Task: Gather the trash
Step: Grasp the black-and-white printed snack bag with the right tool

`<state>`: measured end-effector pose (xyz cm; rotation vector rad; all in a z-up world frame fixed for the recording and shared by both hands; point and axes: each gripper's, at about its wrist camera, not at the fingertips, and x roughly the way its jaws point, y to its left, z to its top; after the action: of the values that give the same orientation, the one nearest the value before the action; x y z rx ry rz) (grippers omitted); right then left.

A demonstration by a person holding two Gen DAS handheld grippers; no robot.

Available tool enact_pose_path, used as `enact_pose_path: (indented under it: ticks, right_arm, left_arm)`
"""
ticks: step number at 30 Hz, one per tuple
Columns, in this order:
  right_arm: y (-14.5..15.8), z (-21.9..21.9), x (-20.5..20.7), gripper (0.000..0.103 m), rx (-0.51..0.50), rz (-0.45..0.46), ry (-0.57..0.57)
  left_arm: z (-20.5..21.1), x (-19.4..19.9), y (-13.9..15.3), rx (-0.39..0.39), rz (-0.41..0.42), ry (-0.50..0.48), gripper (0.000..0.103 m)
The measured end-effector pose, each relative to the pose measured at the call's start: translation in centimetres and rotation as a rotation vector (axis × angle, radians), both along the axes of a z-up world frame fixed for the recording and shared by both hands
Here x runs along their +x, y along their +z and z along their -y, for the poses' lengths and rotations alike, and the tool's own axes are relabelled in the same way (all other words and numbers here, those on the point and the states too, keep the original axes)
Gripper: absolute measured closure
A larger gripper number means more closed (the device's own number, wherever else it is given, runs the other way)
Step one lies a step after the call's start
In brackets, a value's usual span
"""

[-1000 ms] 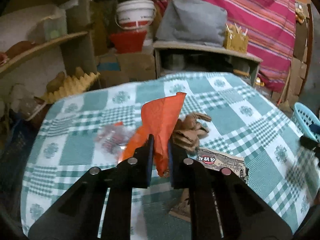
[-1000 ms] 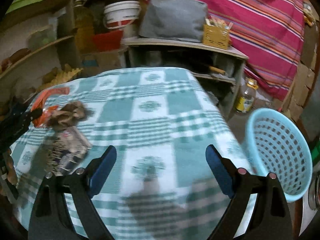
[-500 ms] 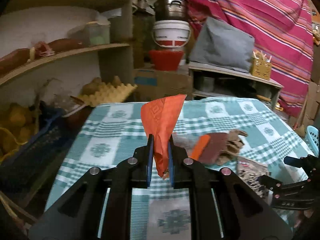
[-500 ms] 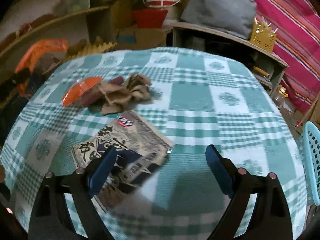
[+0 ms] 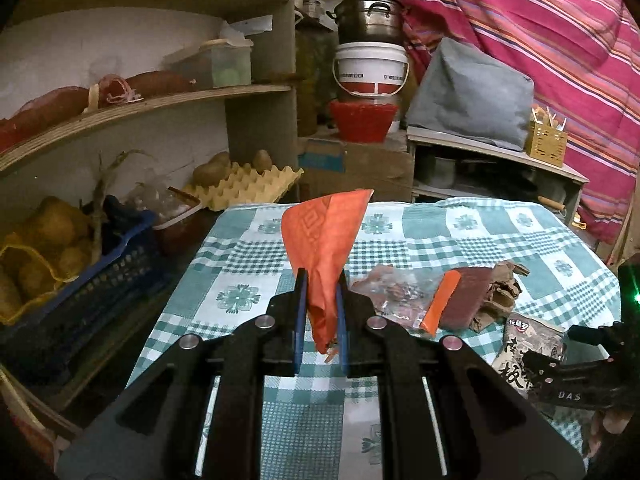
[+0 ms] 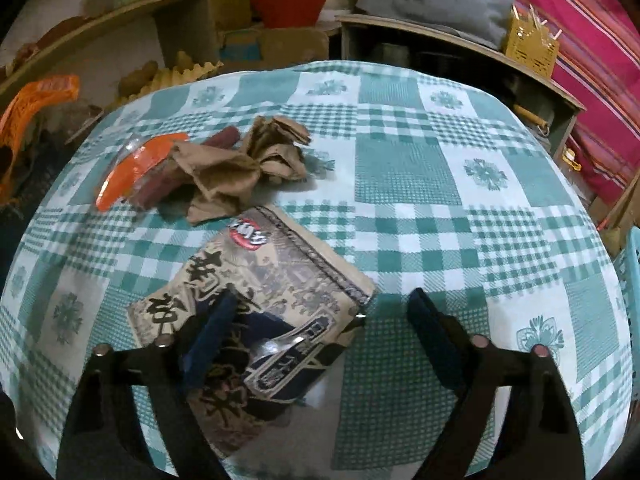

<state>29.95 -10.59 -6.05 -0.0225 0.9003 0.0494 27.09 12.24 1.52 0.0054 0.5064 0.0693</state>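
My left gripper (image 5: 320, 280) is shut on an orange wrapper (image 5: 324, 232), which stands up above the checked tablecloth (image 5: 460, 240). The same wrapper (image 6: 36, 100) shows at the far left of the right wrist view. My right gripper (image 6: 324, 304) hangs low over a printed snack bag (image 6: 272, 280). Its jaws are closing, with the bag's near corner between them and neither pad pressing on it. Behind the bag lie crumpled brown paper (image 6: 240, 168) and a clear packet with an orange strip (image 6: 136, 168). The left wrist view shows the bag (image 5: 528, 340) and the right gripper (image 5: 576, 364) at its right edge.
A light blue basket (image 6: 632, 264) stands off the table's right edge. Left of the table are shelves, a blue crate (image 5: 120, 264) with a sack of potatoes, and an egg tray (image 5: 248, 188). Behind are a white bucket (image 5: 372, 68) and a low cabinet (image 5: 492, 164).
The left gripper carried the orange wrapper up and toward the table's left side. The right gripper swung from the basket side down over the printed bag, and its jaws have narrowed.
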Motion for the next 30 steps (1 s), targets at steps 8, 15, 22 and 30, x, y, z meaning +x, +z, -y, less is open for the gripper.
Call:
enact_pose_path:
  ticks: [8, 15, 22, 30]
  right_arm:
    - [0.4, -0.4, 0.1, 0.063, 0.006, 0.021, 0.007]
    - [0.7, 0.1, -0.1, 0.087, 0.026, 0.039, 0.034]
    - [4.1, 3.5, -2.2, 0.089, 0.076, 0.135, 0.011]
    - [9.7, 8.7, -5.1, 0.089, 0.038, 0.293, -0.039]
  left_arm:
    - [0.8, 0.0, -0.3, 0.022, -0.001, -0.011, 0.092]
    - [1.7, 0.3, -0.7, 0.048, -0.014, -0.010, 0.092]
    - [3.5, 0.0, 0.1, 0.063, 0.005, -0.030, 0.092]
    - [8.2, -0.7, 2.2, 0.074, 0.030, -0.074, 0.092]
